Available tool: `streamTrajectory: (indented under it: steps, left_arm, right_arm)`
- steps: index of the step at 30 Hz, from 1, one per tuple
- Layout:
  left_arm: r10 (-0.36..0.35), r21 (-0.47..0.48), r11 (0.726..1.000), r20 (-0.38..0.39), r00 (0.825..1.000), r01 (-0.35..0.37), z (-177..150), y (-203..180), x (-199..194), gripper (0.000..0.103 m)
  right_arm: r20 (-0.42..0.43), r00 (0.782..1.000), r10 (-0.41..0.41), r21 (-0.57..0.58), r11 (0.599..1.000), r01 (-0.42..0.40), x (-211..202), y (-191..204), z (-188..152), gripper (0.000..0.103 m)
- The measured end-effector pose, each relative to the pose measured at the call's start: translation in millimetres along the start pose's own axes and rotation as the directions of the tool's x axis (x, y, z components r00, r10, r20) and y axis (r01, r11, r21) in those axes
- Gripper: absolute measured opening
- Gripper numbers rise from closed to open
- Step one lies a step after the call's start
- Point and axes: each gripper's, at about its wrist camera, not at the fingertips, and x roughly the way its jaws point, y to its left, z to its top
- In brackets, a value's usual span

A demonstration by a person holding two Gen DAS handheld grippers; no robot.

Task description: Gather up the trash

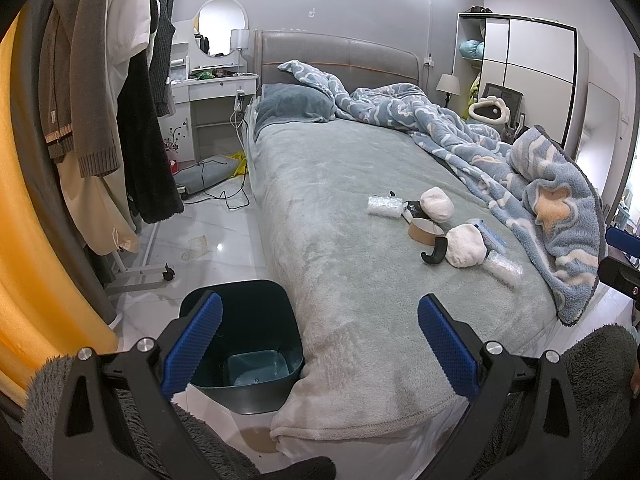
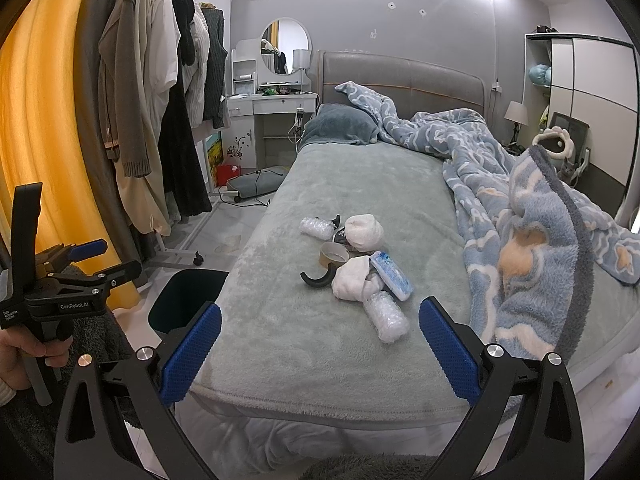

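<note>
Trash lies in a cluster on the grey-green bed cover [image 2: 320,360]: two white crumpled wads [image 2: 362,232] [image 2: 350,284], two bubble-wrap rolls [image 2: 386,316] [image 2: 317,227], a brown tape ring [image 2: 334,257], a black hook piece [image 2: 318,280] and a blue-white packet [image 2: 392,276]. The cluster also shows in the left wrist view, with a wad [image 1: 466,246] and tape ring [image 1: 425,230]. A dark teal bin [image 1: 244,344] stands on the floor at the bed's left corner, empty. My left gripper [image 1: 320,344] is open above the bin and bed corner. My right gripper [image 2: 320,352] is open, short of the trash.
A blue patterned blanket [image 2: 532,216] is heaped on the bed's right side. A clothes rack [image 1: 120,120] with hanging coats stands left on wheels. An orange curtain [image 1: 24,200] hangs at far left. A white dresser [image 1: 216,92] and floor cables [image 1: 228,196] lie beyond.
</note>
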Motion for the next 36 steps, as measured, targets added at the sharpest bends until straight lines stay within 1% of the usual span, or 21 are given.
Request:
streamTrajectory:
  steps: [9, 13, 14, 15, 19, 21, 28, 32, 36]
  left_arm:
    - [-0.001, 0.001, 1.000, 0.000, 1.000, 0.001, 0.1, -0.4, -0.1, 0.100]
    - [-0.002, 0.002, 1.000, 0.002, 1.000, 0.002, -1.7, 0.9, -0.9, 0.100]
    - [-0.002, 0.005, 1.000, 0.004, 1.000, 0.002, -2.1, 0.7, -1.3, 0.100]
    - [-0.002, 0.006, 1.000, 0.005, 1.000, 0.002, -3.3, -0.1, 0.2, 0.100]
    - [0.006, 0.025, 1.000, 0.005, 1.000, -0.006, -6.2, -6.2, 1.0, 0.100]
    - [-0.016, 0.024, 1.000, -0.001, 1.000, 0.016, -6.6, -8.2, 0.8, 0.100]
    - [-0.029, 0.057, 0.998, -0.025, 0.999, 0.030, -6.0, -15.5, 6.5, 0.100]
    - [-0.060, 0.061, 0.996, -0.023, 0.998, 0.061, -1.0, -15.0, 9.9, 0.100]
    - [-0.111, 0.046, 0.993, -0.025, 0.994, 0.112, 8.0, -14.4, 16.9, 0.100]
  right_arm:
    - [-0.001, 1.000, 0.000, 0.000, 1.000, 0.000, -0.4, -0.3, -0.1, 0.100]
    - [-0.003, 1.000, 0.000, 0.003, 1.000, 0.000, -5.2, -3.0, 6.0, 0.100]
    - [-0.003, 1.000, 0.000, 0.007, 1.000, 0.000, -6.4, -4.2, 7.6, 0.100]
    - [-0.007, 1.000, 0.000, 0.016, 1.000, 0.000, -1.5, -0.7, 1.3, 0.100]
    - [-0.025, 1.000, 0.011, 0.064, 0.998, -0.009, 3.9, -11.7, -0.8, 0.100]
    - [-0.028, 0.999, 0.019, 0.092, 0.996, -0.016, 3.9, -17.8, 1.1, 0.100]
    - [-0.028, 0.997, 0.066, 0.197, 0.979, -0.060, 14.4, -40.2, 10.2, 0.100]
    - [-0.036, 0.997, 0.074, 0.215, 0.974, -0.065, 31.7, -46.3, 15.6, 0.100]
    - [-0.079, 0.994, 0.081, 0.210, 0.976, -0.063, 55.9, -52.0, 17.7, 0.100]
